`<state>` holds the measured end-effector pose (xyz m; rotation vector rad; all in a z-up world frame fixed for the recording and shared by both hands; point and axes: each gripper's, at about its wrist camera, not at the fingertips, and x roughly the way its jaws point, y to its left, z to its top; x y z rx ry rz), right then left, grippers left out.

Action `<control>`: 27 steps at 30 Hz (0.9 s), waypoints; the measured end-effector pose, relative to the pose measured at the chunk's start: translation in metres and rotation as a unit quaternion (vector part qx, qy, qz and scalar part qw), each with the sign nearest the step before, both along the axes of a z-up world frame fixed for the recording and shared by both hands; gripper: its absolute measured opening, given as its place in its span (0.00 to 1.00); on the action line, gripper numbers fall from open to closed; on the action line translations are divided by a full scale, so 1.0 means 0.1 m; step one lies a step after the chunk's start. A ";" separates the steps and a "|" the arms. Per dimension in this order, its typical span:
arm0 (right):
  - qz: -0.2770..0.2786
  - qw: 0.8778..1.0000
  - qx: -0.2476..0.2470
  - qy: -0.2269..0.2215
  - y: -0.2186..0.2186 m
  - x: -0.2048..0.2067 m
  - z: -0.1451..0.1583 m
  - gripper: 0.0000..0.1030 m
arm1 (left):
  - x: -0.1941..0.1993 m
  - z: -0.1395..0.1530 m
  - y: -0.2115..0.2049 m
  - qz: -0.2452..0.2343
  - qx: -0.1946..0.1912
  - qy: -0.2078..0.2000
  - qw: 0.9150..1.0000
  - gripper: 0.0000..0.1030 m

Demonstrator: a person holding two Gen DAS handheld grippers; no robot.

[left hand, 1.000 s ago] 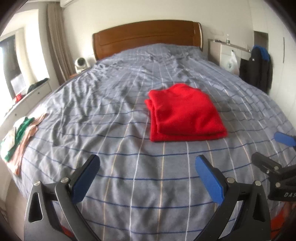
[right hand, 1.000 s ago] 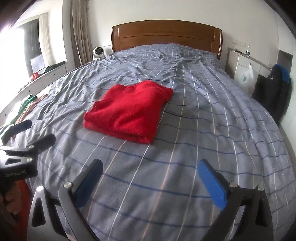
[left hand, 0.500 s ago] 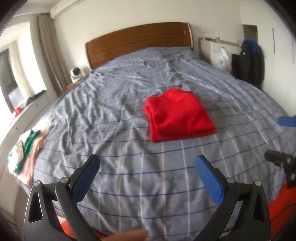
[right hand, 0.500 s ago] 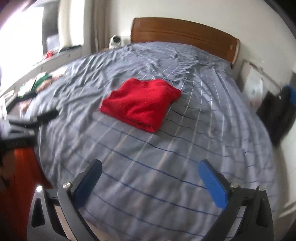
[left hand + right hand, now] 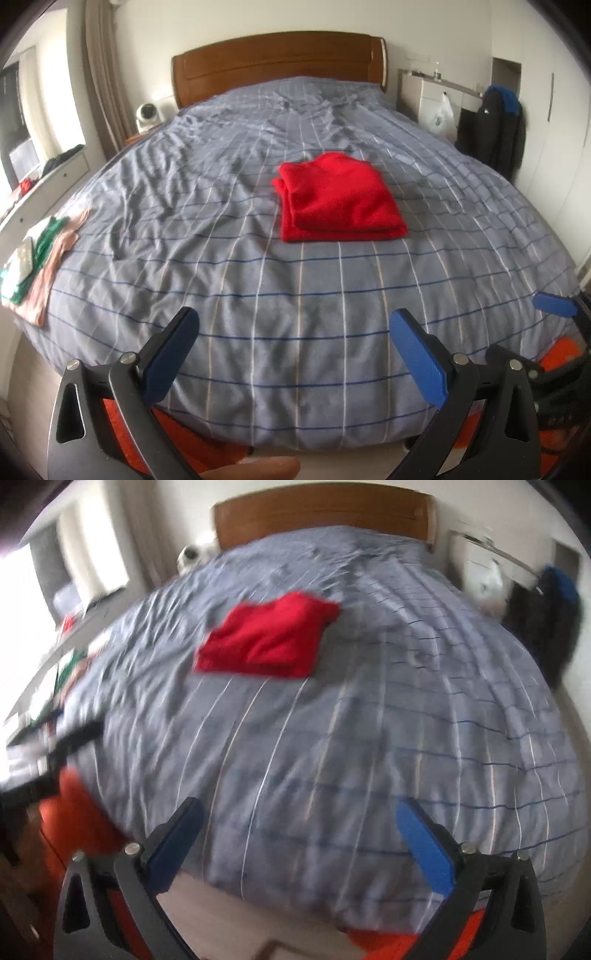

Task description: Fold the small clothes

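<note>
Left tool [image 5: 295,354]: jaws spread wide, empty, hovering off the foot of the bed [image 5: 258,302]. Right tool [image 5: 299,840]: also spread wide, holding nothing, above the bed's foot edge; view badly motion-blurred. Red garment [image 5: 338,197], folded into a neat rectangle, lying flat mid-bed on the grey checked cover, well apart from both tools; seen too in the right wrist view [image 5: 266,640]. Small pile of green, white and pink clothes [image 5: 35,254] at the bed's left edge. Wooden headboard [image 5: 277,61] at far end. Dark jacket [image 5: 493,127] hanging at right.
</note>
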<state>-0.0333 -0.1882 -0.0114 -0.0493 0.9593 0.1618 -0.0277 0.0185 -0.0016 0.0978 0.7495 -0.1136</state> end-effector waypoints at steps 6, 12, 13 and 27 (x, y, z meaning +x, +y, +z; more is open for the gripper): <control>0.012 0.998 0.006 -0.057 0.16 -0.05 0.37 0.99 | -0.09 0.16 0.08 -0.003 -0.021 -0.005 1.000 1.00; -0.006 0.998 0.002 -0.065 0.17 -0.01 0.38 0.99 | -0.12 0.13 0.12 0.003 -0.021 -0.001 1.000 1.00; -0.006 0.998 0.000 -0.061 0.17 -0.01 0.36 0.99 | -0.12 0.11 0.12 0.004 -0.020 0.000 1.000 1.00; -0.006 0.998 -0.011 -0.059 0.18 -0.05 0.32 0.99 | -0.16 0.11 0.12 0.015 -0.024 0.003 1.000 1.00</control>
